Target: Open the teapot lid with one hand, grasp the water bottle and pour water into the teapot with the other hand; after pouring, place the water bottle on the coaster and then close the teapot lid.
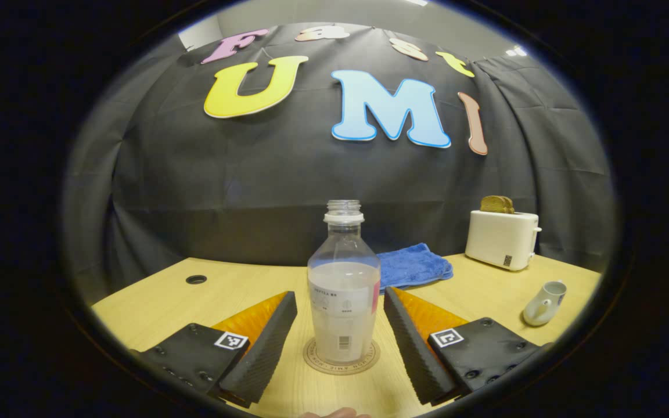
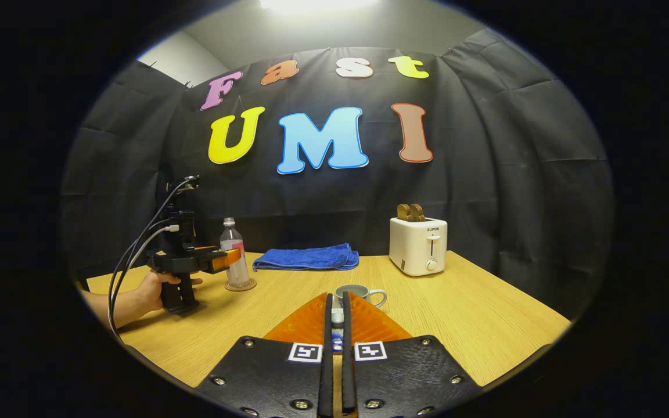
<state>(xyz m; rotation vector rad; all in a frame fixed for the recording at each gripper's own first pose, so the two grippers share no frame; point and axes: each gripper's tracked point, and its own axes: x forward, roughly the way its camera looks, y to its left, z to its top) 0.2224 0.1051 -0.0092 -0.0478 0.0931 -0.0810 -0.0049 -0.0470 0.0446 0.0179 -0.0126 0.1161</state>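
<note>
An uncapped clear water bottle [image 1: 343,290], partly full, stands upright on a round coaster [image 1: 318,363]. My left gripper [image 1: 340,293] is open, one finger on each side of the bottle with a gap to it. The white teapot [image 1: 543,302] sits lidless at the right. In the right gripper view, my right gripper [image 2: 337,297] is shut on the small teapot lid [image 2: 337,317], held just in front of the open teapot [image 2: 360,294]. Farther left are the bottle [image 2: 233,251], the coaster [image 2: 240,285] and the left gripper [image 2: 227,258] in a hand [image 2: 154,290].
A folded blue towel [image 1: 413,266] lies behind the bottle. A white toaster [image 1: 503,238] with toast stands at the back right of the wooden table [image 1: 166,296], which has a cable hole [image 1: 196,279] at the left. Black cloth walls close the back.
</note>
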